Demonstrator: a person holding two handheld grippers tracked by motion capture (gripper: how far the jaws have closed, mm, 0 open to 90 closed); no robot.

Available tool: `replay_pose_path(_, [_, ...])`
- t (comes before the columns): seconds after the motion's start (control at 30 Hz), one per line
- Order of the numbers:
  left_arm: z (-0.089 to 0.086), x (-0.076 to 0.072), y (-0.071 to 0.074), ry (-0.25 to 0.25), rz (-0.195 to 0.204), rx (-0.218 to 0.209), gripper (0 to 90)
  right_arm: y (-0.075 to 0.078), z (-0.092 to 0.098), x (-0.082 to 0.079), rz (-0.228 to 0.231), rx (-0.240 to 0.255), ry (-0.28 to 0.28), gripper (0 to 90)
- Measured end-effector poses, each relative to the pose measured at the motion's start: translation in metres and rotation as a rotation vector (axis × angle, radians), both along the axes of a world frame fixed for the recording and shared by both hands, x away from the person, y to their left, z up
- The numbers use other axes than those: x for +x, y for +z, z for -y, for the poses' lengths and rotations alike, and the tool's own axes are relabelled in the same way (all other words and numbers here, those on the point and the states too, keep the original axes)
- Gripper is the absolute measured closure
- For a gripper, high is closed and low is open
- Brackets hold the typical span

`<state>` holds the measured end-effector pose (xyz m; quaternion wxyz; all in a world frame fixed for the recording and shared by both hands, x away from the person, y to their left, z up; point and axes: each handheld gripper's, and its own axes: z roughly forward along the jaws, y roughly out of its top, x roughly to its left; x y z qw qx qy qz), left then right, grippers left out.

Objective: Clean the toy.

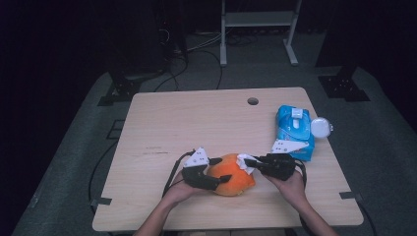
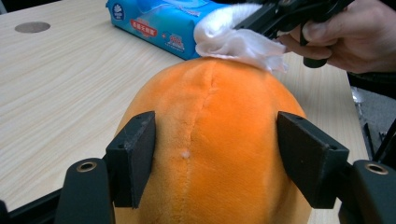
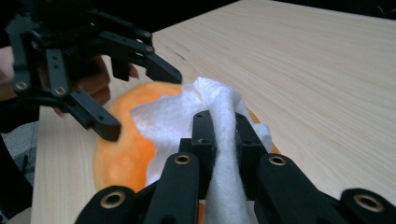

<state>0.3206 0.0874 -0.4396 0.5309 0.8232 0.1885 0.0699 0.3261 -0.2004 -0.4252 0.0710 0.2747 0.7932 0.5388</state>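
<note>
Near the bench's front edge, the left gripper point(image 2: 215, 158) clamps an orange plush toy point(image 1: 231, 180); the right gripper point(image 3: 223, 140), pinching a white wipe point(image 3: 205, 112), should rub gently.

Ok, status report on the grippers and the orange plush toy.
Left gripper fingers clamp orange plush toy. Right gripper shut on white wipe, wipe on toy. Blue wipes pack stands clear.
</note>
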Motion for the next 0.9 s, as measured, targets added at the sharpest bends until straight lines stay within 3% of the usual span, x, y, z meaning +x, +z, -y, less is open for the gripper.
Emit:
replay_pose_path(0.2, [0.002, -0.002, 0.000, -0.005, 0.011, 0.004, 30.8, 0.005, -0.008, -0.005, 0.032, 0.002, 0.030, 81.4])
replay_pose_path(0.43, [0.009, -0.006, 0.002, -0.020, 0.022, 0.006, 30.3, 0.000, 0.002, 0.001, -0.010, 0.003, -0.003, 81.4])
replay_pose_path(0.57, [0.015, -0.010, 0.002, -0.036, 0.039, 0.014, 29.9, 0.005, -0.004, -0.003, 0.013, 0.016, 0.017, 81.4])
replay_pose_path(0.63, [0.016, -0.010, 0.004, -0.041, 0.042, 0.019, 28.5, 0.006, -0.008, -0.005, 0.028, -0.003, 0.032, 81.4])
replay_pose_path(0.77, [0.011, -0.005, 0.008, -0.023, 0.013, -0.014, 17.9, 0.004, -0.006, -0.004, 0.022, -0.014, 0.034, 81.4])
replay_pose_path(0.83, [0.008, -0.001, 0.006, 0.010, -0.006, 0.004, 10.7, 0.003, -0.003, -0.003, 0.020, -0.027, 0.023, 81.5])
replay_pose_path(0.9, [0.006, 0.002, 0.001, 0.013, -0.045, -0.003, 11.6, 0.001, 0.000, -0.001, 0.012, -0.019, 0.018, 81.4])
